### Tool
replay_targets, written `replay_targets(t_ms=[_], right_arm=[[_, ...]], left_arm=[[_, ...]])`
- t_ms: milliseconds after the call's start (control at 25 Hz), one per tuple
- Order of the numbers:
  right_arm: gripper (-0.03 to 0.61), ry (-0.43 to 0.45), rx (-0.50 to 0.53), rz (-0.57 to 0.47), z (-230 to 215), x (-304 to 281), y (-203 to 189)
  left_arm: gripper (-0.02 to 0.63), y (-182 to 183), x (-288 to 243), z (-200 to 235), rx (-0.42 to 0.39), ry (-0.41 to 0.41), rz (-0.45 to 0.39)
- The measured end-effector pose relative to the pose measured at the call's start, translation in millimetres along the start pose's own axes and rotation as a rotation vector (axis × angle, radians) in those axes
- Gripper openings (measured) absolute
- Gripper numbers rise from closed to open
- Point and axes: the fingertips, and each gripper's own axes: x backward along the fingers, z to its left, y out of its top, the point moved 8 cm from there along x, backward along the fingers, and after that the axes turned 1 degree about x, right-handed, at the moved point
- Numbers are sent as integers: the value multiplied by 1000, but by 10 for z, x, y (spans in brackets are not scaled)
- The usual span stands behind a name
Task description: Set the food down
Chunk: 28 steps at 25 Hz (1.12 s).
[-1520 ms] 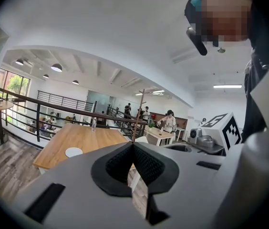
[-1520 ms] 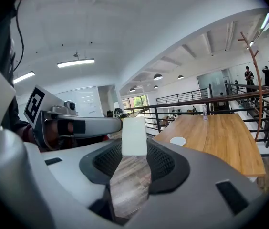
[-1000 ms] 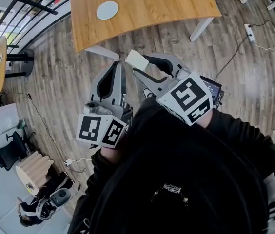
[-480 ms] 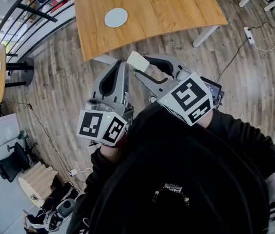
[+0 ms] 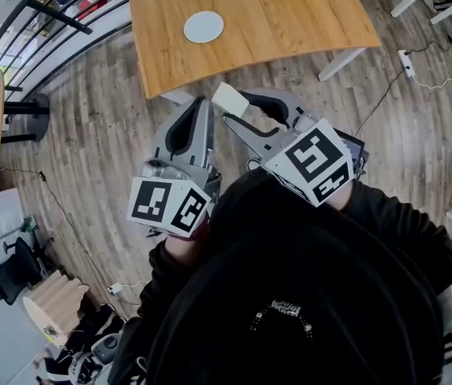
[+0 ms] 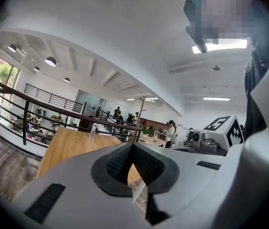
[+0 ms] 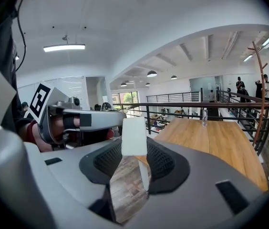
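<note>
The food is a pale, cream-white rectangular block point(image 5: 229, 99). My right gripper point(image 5: 232, 107) is shut on it and holds it up in the air over the wooden floor. In the right gripper view the block point(image 7: 134, 136) stands upright between the dark ribbed pads point(image 7: 165, 163). My left gripper point(image 5: 203, 105) is just left of it, shut and empty; its jaws meet at the tip point(image 6: 132, 146). Ahead stands a wooden table point(image 5: 290, 14) with a round white plate point(image 5: 203, 26) on it, well beyond both grippers.
A small bottle point(image 7: 204, 117) stands at the table's far end. A black railing point(image 5: 46, 14) runs along the left. A power strip with cable point(image 5: 408, 54) lies on the floor at the right, beside a white table leg point(image 5: 341, 53). A chair point(image 5: 6, 267) stands at lower left.
The table and plate have slid right and slightly nearer in the head view as the person walks up. Both grippers keep their pose, and the block stays gripped.
</note>
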Motion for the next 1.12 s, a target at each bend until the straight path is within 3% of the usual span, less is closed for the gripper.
replay_targets(t_ms=[800,1120], right_arm=[[172,113,46,-15,103,-342,171],[172,142,45,-10,-190,-508,214]], left_arm=[[-3,46,224,247,15,123,-43],[-3,83,-65,352,21,145,-34]])
